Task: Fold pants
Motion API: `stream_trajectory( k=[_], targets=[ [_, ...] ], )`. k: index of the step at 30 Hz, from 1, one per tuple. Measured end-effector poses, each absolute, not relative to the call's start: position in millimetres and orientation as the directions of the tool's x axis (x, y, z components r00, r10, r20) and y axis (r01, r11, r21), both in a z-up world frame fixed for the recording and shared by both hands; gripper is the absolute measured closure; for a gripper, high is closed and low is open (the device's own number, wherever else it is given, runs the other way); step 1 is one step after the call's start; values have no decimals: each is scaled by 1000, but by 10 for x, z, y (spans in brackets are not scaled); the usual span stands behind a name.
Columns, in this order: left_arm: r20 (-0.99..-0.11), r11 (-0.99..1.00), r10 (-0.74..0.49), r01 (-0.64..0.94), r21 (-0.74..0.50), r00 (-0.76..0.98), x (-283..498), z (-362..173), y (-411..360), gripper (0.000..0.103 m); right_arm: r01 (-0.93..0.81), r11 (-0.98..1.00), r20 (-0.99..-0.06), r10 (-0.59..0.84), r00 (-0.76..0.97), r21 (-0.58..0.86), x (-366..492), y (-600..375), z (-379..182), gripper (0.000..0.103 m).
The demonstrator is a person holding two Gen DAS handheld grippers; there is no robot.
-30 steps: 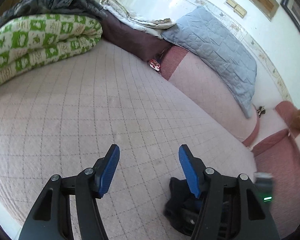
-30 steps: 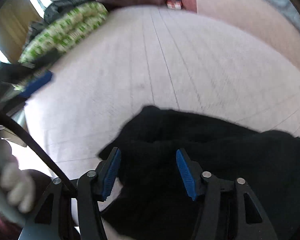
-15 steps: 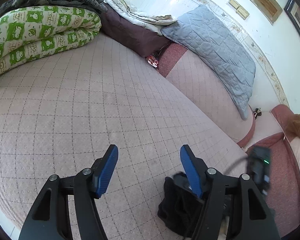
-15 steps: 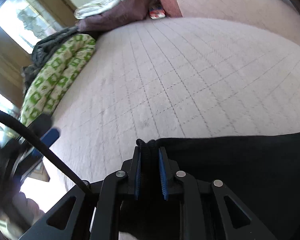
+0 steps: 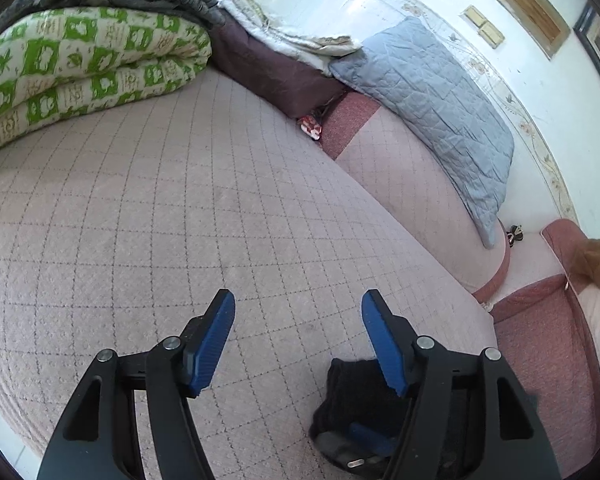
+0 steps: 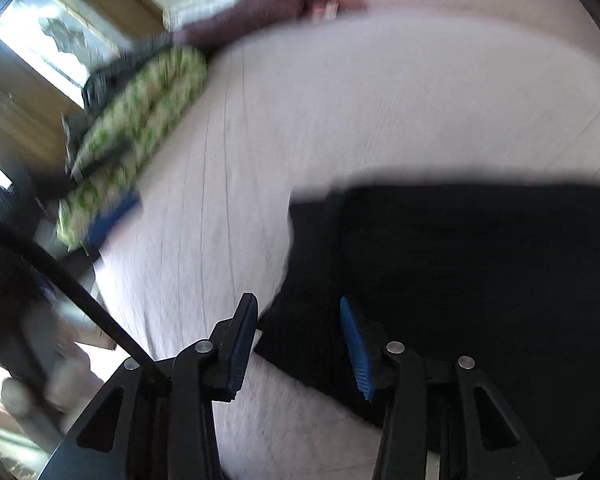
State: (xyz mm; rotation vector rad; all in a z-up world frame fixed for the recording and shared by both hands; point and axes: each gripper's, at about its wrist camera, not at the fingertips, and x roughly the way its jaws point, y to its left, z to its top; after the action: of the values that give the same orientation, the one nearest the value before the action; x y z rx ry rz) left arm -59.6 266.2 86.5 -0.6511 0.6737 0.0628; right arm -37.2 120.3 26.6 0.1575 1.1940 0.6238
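The black pants [image 6: 460, 264] lie on the pink quilted bed [image 6: 340, 100], filling the lower right of the blurred right wrist view. My right gripper [image 6: 298, 328] is open, with its fingers over the pants' near left corner and nothing between them. In the left wrist view a dark bunch of the pants [image 5: 352, 392] shows behind the right finger, with part of the other gripper below it. My left gripper [image 5: 298, 334] is open and empty above the bed [image 5: 180, 220].
A folded green and white quilt [image 5: 80, 68] with dark clothes on top lies at the far left of the bed. A grey-blue pillow [image 5: 432, 108] and a maroon cushion [image 5: 268, 68] lie along the back. The bed's near edge [image 5: 4, 412] is at lower left.
My right gripper was shut on the pants' edge half a second ago; it has opened and let go, and its view is swinging. My left gripper stays open and has hardly moved.
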Motion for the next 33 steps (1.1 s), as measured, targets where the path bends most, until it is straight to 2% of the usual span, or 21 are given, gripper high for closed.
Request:
stream_trajectory(
  k=[1,2,6,8,11,14,18,22,26,27,28,29,33],
  targets=[
    [-593,804,-143,-256,-537,793,-611,881,2661,38,-400,834,-823,502,266,380,-445,1265,269,52],
    [-588,806,-134,-258,-533,798,-630,892,2668,38,-434,830,-821,495,285,350,-509,1316,318,46],
    [-597,803,-104,-287,-523,795,-654,872,2698,37,-442,793,-773,568,284,420,-643,1077,528,46],
    [-611,795,-111,-299,-528,784,-641,829,2699,37,-392,810,-759,565,323,436,-737,624,643,46],
    [-621,802,-123,-291,-522,774,-613,810,2645,37,-267,879,-765,475,435,394,-903,-218,767,46],
    [-599,820,-162,-231,-523,784,-609,863,2479,36,-35,944,-787,294,542,329,-1052,-1329,808,46],
    [-579,850,-253,-109,-516,775,-554,903,2102,34,307,892,-805,98,585,332,-1176,-2743,699,45],
    [-607,877,-363,40,-478,707,-447,822,1572,33,431,818,-803,63,593,382,-1103,-3334,524,45],
    [-701,908,-374,87,-409,607,-300,580,1201,33,457,777,-788,81,610,433,-848,-3480,384,46],
    [-730,918,-356,72,-390,583,-251,494,1163,33,465,770,-789,81,609,438,-775,-3465,352,47],
    [-753,923,-343,55,-380,562,-210,423,1152,33,475,758,-790,86,607,447,-726,-3492,310,64],
    [-773,929,-328,37,-369,543,-168,365,1156,33,479,747,-793,104,600,460,-722,-3549,269,88],
    [-774,922,-327,4,-387,542,-140,356,1270,33,478,728,-780,123,614,491,-809,-3564,311,90]
  ],
)
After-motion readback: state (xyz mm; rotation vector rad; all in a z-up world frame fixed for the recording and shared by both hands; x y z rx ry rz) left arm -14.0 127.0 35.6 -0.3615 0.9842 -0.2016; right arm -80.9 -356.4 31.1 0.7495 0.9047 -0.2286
